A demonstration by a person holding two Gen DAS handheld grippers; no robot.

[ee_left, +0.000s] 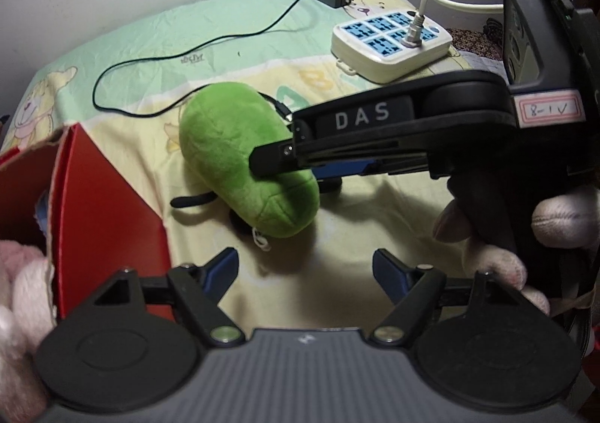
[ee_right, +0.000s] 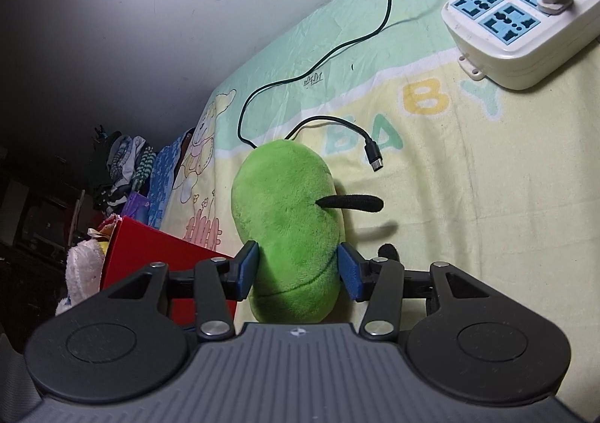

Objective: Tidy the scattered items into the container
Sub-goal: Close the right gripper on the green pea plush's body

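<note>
the right gripper [ee_right: 298,269], marked "das" and labelled "8-1v", is clamped on the green plush toy [ee_right: 287,216] lying on the "baby" sheet [ee_right: 468,198]. the left gripper [ee_left: 305,273] hangs spread apart; the red box [ee_left: 101,198] sits at nine o'clock.

Green plush toy [ee_right: 287,235]; red box [ee_left: 108,205]; cream power strip [ee_right: 525,29] with blue sockets; pastel yellow-and-mint cloth [ee_right: 468,198] printed with bears.
</note>
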